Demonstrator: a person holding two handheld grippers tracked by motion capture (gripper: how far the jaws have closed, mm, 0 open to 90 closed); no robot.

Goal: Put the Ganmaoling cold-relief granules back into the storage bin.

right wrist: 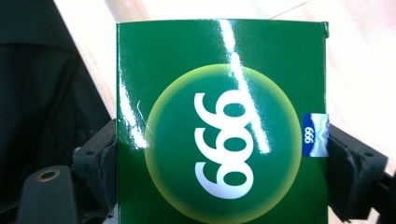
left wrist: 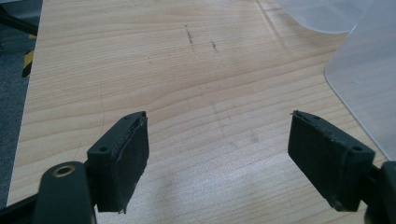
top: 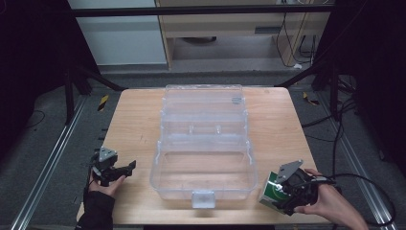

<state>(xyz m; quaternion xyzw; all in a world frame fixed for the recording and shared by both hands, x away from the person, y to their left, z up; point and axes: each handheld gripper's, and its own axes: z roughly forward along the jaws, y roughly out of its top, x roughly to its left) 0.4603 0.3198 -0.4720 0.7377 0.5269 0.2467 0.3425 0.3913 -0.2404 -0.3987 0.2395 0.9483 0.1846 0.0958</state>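
A clear plastic box (top: 203, 177) lies in the middle of the wooden table with its lid (top: 203, 103) swung open toward the far side. My right gripper (top: 280, 194) hovers at the table's near right, beside the box's right wall, shut on a green carton (right wrist: 222, 121) printed with white "999" in a pale circle; both black pads (right wrist: 100, 158) press its sides. The same green carton (top: 272, 190) peeks out in the high view. My left gripper (top: 125, 168) rests at the near left, jaws open wide, bare wood between its pads (left wrist: 126, 156).
The clear box's corner (left wrist: 364, 79) sits to the right ahead of the left gripper. The table's left edge (left wrist: 32, 93) drops to a grey floor. Metal rails and cables run along both sides of the table (top: 134, 124), and cabinets stand beyond.
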